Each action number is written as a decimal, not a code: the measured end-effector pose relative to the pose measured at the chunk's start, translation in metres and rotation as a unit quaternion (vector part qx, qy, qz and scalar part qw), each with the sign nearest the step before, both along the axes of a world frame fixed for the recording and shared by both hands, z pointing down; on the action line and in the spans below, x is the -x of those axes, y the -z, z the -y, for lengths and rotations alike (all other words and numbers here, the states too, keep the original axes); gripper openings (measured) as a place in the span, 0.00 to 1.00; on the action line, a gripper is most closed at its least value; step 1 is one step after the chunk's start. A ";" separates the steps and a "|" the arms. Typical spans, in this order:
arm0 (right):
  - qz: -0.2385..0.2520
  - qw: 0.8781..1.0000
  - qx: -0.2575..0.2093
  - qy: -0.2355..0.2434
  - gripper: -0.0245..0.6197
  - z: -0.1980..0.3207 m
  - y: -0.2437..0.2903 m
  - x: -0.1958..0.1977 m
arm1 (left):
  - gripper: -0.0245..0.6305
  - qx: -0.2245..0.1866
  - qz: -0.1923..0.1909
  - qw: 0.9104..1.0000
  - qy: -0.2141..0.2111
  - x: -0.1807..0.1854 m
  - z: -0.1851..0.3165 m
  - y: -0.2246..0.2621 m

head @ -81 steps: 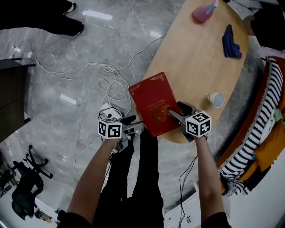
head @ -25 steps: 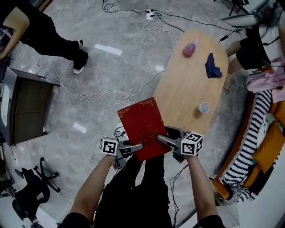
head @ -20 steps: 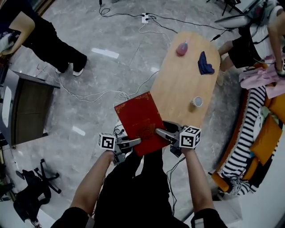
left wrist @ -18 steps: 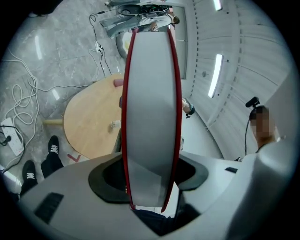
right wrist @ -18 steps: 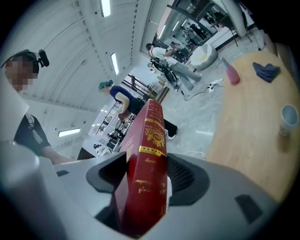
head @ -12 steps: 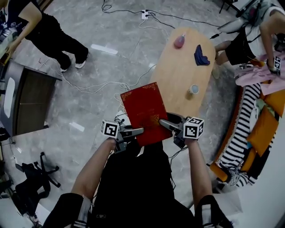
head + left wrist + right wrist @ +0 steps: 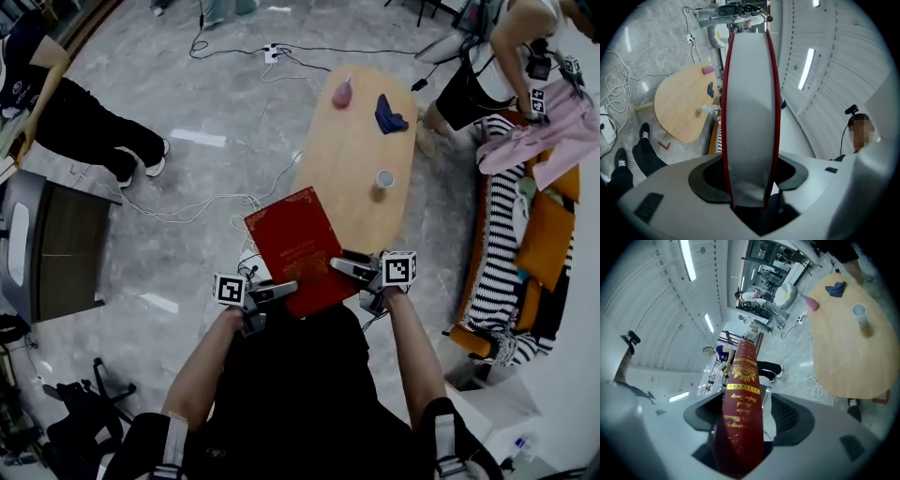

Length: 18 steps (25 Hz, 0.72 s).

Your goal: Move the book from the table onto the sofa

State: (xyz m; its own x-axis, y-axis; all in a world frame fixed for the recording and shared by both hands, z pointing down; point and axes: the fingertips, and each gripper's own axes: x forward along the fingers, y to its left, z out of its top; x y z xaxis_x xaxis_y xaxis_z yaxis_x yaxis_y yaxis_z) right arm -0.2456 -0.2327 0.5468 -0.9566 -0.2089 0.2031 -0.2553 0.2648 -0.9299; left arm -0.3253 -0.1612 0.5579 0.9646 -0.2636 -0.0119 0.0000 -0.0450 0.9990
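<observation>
A thick red book [image 7: 295, 248] with gold print is held in the air between both grippers, off the near end of the oval wooden table [image 7: 352, 159]. My left gripper [image 7: 274, 292] is shut on its white page edge [image 7: 750, 93]. At the other side, my right gripper [image 7: 349, 267] grips the spine [image 7: 743, 394]. Its jaws have just been opening a little, with the spine still between them. The sofa [image 7: 492, 281], with a striped blanket and orange cushions, stands to the right.
The table carries a paper cup [image 7: 383, 178], a blue cloth [image 7: 389, 114] and a pink bottle [image 7: 343, 93]. A person with a pink cloth [image 7: 553, 131] bends by the sofa. Another person [image 7: 75, 122] stands at the left. Cables [image 7: 216, 202] lie on the floor beside a dark cabinet [image 7: 47, 244].
Both grippers have risen with the book, which has left the tabletop. The table now looks smaller and farther off, and more of the sofa shows.
</observation>
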 end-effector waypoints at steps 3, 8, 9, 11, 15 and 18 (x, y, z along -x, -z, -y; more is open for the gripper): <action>0.045 0.999 0.013 0.014 0.52 -0.010 0.013 0.005 | 0.42 -0.005 -0.001 1.000 -0.018 0.001 -0.003 0.005; 0.087 0.996 0.022 -0.017 0.44 -0.024 0.023 -0.001 | 0.42 -0.032 0.007 0.999 -0.043 -0.002 -0.007 0.014; 0.093 0.995 0.020 -0.028 0.44 -0.027 0.025 -0.004 | 0.42 -0.037 0.008 0.998 -0.045 -0.004 -0.008 0.018; 0.101 0.994 0.015 -0.048 0.43 -0.033 0.030 -0.011 | 0.42 -0.051 0.012 0.997 -0.054 -0.007 -0.011 0.025; 0.108 0.991 0.001 -0.080 0.43 -0.046 0.040 -0.020 | 0.42 -0.077 0.020 0.994 -0.074 -0.011 -0.014 0.034; 0.113 0.988 -0.005 -0.107 0.43 -0.055 0.045 -0.024 | 0.42 -0.093 0.017 0.992 -0.078 -0.011 -0.015 0.043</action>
